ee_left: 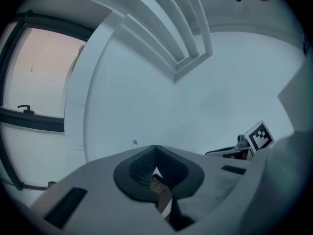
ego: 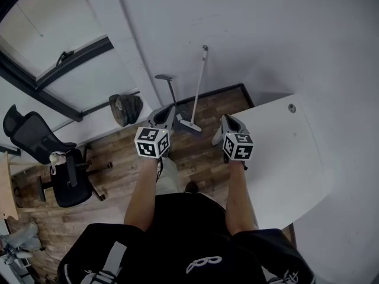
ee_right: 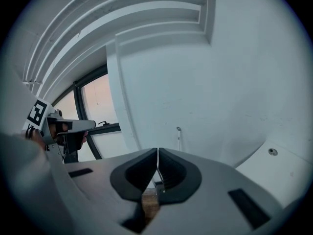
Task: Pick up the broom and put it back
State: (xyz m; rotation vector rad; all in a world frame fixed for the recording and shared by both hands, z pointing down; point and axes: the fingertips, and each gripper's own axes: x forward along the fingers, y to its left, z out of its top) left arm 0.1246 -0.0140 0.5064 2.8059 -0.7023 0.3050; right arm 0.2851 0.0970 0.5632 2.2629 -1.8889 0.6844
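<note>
— Ahead of the fingers [ee_right: 173, 173], beyond the white surface [ego: 296, 158] beside the right ones, the broom [ego: 200, 87] leans on the wall [ego: 266, 40], well apart.
— Fingers clenched and empty on left gripper [ee_left: 155, 148] and right gripper [ee_right: 157, 151]. Arriving shut, they'd probably knock the leaning handle over.

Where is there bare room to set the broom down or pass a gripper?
The white table at right is bare but for one small round fitting. The wood floor ahead of the person, short of the corner, is open. Crowded: the corner, where the broom and a dark-handled tool stand side by side, and the left, round the office chair.
</note>
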